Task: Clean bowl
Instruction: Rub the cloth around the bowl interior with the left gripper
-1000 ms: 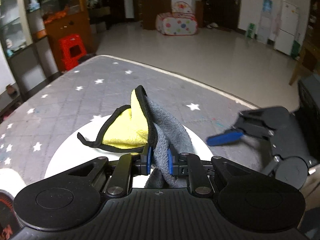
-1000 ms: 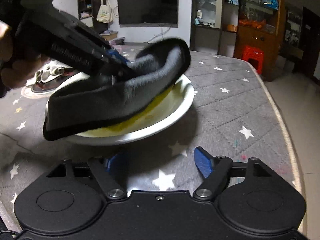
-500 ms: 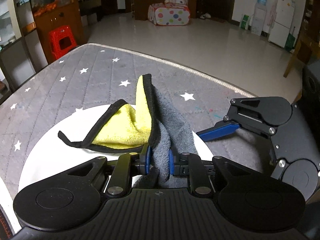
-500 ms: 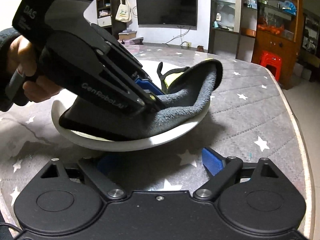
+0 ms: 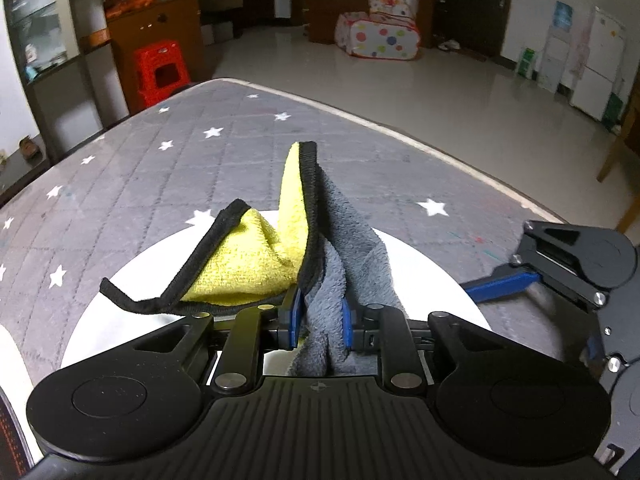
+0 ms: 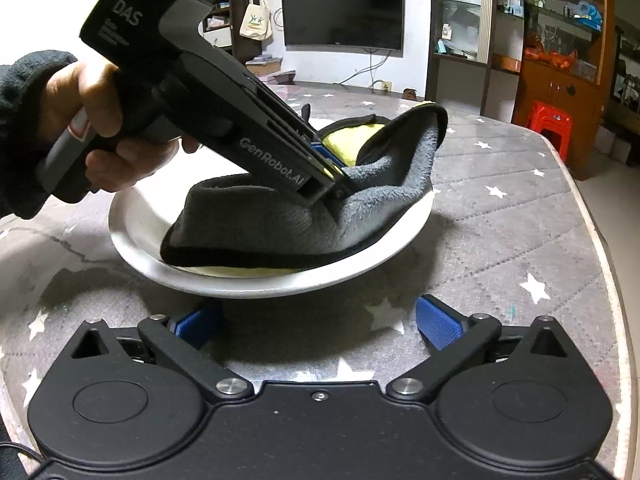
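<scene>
A white bowl [image 6: 248,280] sits on the grey star-patterned table; it also shows in the left wrist view [image 5: 436,268]. My left gripper [image 5: 319,316] is shut on a grey and yellow cloth [image 5: 256,264] with black trim and presses it into the bowl. In the right wrist view the cloth [image 6: 280,224] lies folded inside the bowl under the left gripper [image 6: 332,172]. My right gripper [image 6: 316,316] is open and empty, its blue pads just in front of the bowl's near rim. It also shows in the left wrist view [image 5: 500,284], right of the bowl.
The table's rounded edge [image 6: 592,216] runs along the right. A red stool [image 6: 550,124] and wooden cabinets stand beyond it. A marble-like patch with a round mat [image 5: 8,400] lies at the table's left.
The left gripper has pushed the cloth lower and across the bowl. The right gripper has come closer to the bowl's rim, still open.
</scene>
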Tool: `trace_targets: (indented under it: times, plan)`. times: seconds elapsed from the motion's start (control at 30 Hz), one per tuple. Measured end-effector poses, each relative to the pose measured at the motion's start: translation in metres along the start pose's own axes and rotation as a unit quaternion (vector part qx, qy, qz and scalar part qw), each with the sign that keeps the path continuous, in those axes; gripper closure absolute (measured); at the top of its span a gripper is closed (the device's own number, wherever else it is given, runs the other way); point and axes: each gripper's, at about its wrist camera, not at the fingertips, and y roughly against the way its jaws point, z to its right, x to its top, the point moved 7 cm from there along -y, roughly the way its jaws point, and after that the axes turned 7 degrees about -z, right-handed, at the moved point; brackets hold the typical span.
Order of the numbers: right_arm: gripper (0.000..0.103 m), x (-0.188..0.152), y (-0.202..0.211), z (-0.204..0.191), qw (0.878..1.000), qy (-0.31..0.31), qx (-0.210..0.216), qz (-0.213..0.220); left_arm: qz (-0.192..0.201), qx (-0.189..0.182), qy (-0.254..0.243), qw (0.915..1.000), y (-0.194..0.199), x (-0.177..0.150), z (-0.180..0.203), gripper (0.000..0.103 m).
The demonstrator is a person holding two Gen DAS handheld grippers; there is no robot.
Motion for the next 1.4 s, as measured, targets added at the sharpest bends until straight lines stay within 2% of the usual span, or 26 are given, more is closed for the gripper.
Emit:
trace_targets:
  times: [0.2,0.43,1.07,1.4]
  plan:
    - [0.0,-0.003,-0.007,-0.002,1.0,0.001,-0.001,0.001,0.002,0.026,0.017,0.9995,0.003,-0.001,-0.011,0.081]
    - [0.0,-0.004,-0.008,-0.008,1.0,0.0,-0.001,0.002,0.013,0.032,0.055,0.9979,0.018,-0.013,-0.024,0.081]
    - [0.0,-0.004,-0.002,-0.006,1.0,0.0,-0.001,0.002,0.014,0.062,0.073,0.9953,0.046,-0.052,-0.03,0.079]
    - [0.0,0.001,-0.004,-0.001,1.0,-0.001,0.0,0.001,0.005,0.065,0.056,0.9963,0.057,-0.07,-0.012,0.069]
